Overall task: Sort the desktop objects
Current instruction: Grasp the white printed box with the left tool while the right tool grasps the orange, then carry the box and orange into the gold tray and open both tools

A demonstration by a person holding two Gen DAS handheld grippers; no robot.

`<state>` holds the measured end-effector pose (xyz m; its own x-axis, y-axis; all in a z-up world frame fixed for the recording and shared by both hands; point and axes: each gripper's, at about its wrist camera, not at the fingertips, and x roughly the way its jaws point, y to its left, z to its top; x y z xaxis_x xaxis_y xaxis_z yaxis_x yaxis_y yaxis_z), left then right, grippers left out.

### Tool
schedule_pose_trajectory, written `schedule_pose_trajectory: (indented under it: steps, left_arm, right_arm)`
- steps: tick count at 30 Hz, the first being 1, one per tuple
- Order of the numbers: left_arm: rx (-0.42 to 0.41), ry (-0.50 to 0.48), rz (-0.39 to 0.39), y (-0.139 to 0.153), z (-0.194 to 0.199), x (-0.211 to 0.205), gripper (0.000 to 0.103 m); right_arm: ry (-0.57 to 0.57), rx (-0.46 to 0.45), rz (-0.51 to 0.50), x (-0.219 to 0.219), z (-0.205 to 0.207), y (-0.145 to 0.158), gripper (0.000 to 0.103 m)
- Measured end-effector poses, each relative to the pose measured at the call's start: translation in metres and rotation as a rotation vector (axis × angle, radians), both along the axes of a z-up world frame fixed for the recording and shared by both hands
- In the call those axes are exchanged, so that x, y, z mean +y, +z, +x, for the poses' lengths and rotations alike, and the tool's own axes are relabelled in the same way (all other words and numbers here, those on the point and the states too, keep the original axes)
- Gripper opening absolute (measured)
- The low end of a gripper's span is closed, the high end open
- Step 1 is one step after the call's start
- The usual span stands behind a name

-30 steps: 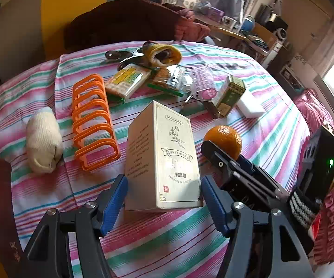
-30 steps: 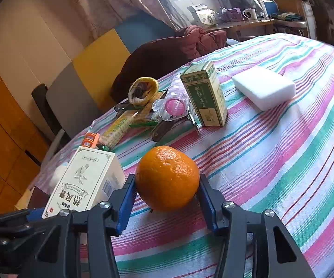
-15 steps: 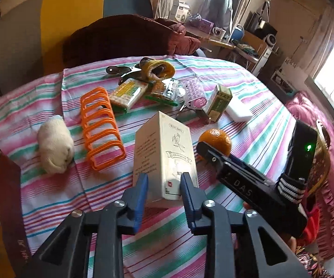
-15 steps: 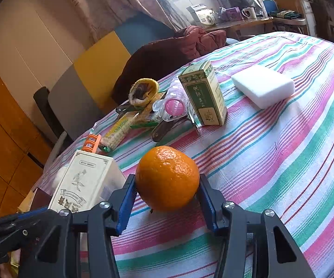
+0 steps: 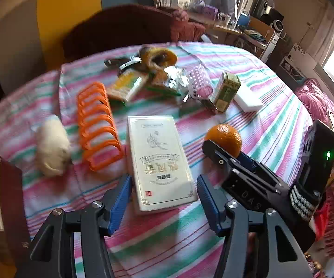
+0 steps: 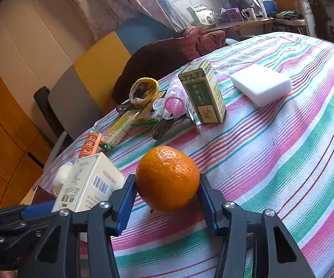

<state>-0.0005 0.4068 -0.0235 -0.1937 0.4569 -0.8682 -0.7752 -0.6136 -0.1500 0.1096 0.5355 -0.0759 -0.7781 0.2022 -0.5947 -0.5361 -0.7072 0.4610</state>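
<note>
A cream box [image 5: 160, 162] with printed characters lies face up on the striped tablecloth [image 5: 271, 125]. Its near end sits between the blue pads of my left gripper [image 5: 162, 199]. The jaws are opening, with a thin gap showing on each side of the box. My right gripper [image 6: 167, 192] is shut on an orange [image 6: 167, 178] that rests on the cloth, one pad pressed to each side. In the left wrist view the orange [image 5: 225, 136] and the right gripper [image 5: 227, 153] sit just right of the box.
Left of the box are an orange rack [image 5: 97, 125], a white cloth roll [image 5: 51, 146] and a dark book [image 5: 2, 197]. Behind lie snack packets [image 5: 127, 88], a pink roller [image 5: 201, 85], a green box [image 6: 201, 92] and a white sponge [image 6: 259, 83]. A chair stands behind the table.
My left gripper's jaws closed narrowly at the cream box's near end, then spread again. The box went from standing to face up. The right gripper and orange stayed put.
</note>
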Motion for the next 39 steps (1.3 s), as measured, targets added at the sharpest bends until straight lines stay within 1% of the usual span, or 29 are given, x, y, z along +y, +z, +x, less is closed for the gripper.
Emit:
schedule_pose_trajectory:
  steps: [2,4,7,9,11,15,22,32,39]
  left_arm:
    - [0.009,0.005,-0.011,-0.001,0.001,0.003,0.058]
    - [0.014,0.002,-0.004,0.0,0.003,0.004,0.058]
    - [0.044,-0.005,-0.041,-0.004,0.003,0.008,0.058]
    - [0.042,0.004,-0.053,-0.01,0.0,0.007,0.056]
    - [0.033,0.014,-0.035,-0.011,-0.002,0.002,0.055]
    - [0.051,0.023,-0.044,-0.011,-0.003,-0.006,0.054]
    - [0.062,0.039,-0.028,-0.005,-0.001,-0.032,0.053]
    - [0.062,0.035,0.015,0.005,0.009,-0.066,0.053]
    - [0.056,0.029,0.049,0.016,0.013,-0.094,0.053]
  right_arm:
    - [0.0,0.0,0.0,0.0,0.0,0.0,0.053]
    - [0.0,0.001,-0.001,0.0,0.0,0.0,0.053]
    - [0.0,-0.001,0.001,0.0,0.0,0.0,0.053]
    - [0.0,0.0,0.001,0.0,0.0,0.0,0.053]
    - [0.0,0.0,-0.001,0.0,0.0,0.0,0.053]
    - [-0.001,-0.022,0.012,-0.003,-0.002,0.002,0.053]
    - [0.002,-0.059,0.015,-0.017,0.0,0.008,0.052]
    - [0.04,-0.047,-0.12,-0.049,0.011,0.013,0.052]
    - [0.089,-0.025,-0.181,-0.075,0.011,0.022,0.052]
